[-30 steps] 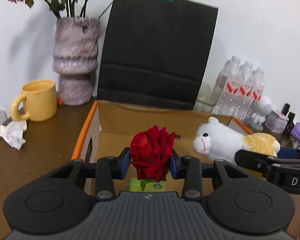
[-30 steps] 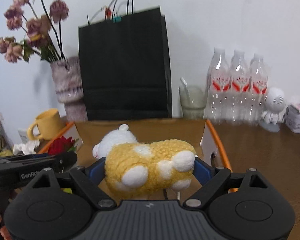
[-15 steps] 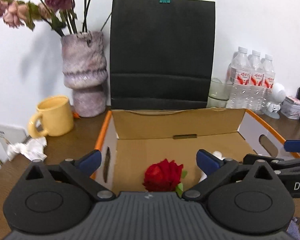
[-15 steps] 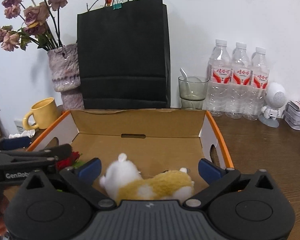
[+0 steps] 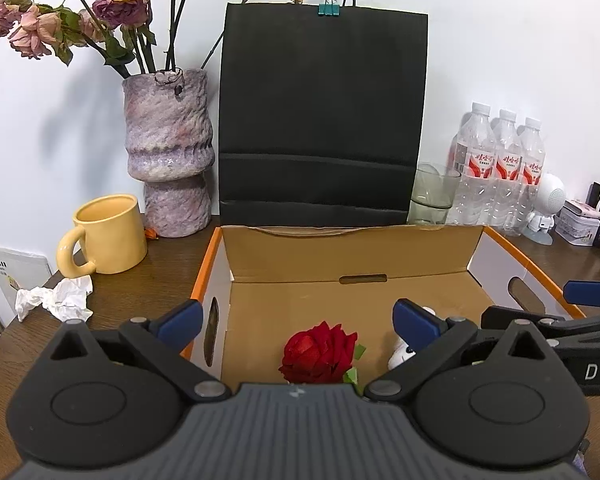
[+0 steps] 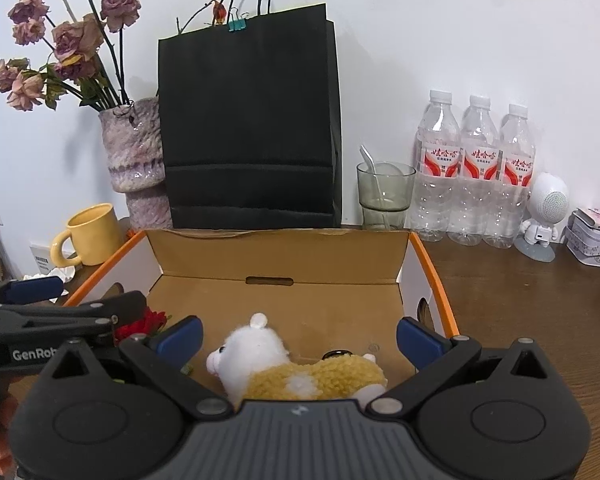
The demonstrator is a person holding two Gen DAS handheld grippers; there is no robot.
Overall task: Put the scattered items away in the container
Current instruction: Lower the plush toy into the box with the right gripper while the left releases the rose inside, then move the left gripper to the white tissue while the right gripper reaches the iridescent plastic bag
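On the side of the left gripper (image 6: pixel 296 340), as seen from the right wrist, I read "GenRob", rest cut off by my own gripper body. From the left wrist, the right gripper (image 5: pixel 588 294) shows "DA" at the frame edge, nothing more. Three clear plastic water bottles (image 6: pixel 476 168) carry red-and-white labels; the characters are too small for me to read.

Left gripper (image 5: pixel 298 320): blue-tipped fingers spread wide, nothing between them. Right gripper same, spread wide and clear of the toy.

Red fabric rose (image 5: pixel 320 354) sits on the floor of the orange-edged cardboard box (image 5: pixel 340 252), near the front, its lower part hidden behind my gripper body. In the right view only a sliver of it shows behind the left gripper's fingers. White-and-yellow plush sheep (image 6: pixel 292 372) lies on the box floor just right of the rose; in the left view I see only a bit of white face past the right-hand fingertip. Something small and dark by the sheep's back, can't make it out.

Behind the box: black paper bag (image 5: pixel 324 120) with a teal binder clip (image 5: pixel 329 9). Yellow ceramic mug (image 5: pixel 108 236) and crumpled white tissue (image 5: pixel 56 298) on the brown wooden table (image 6: pixel 540 300), outside the box.
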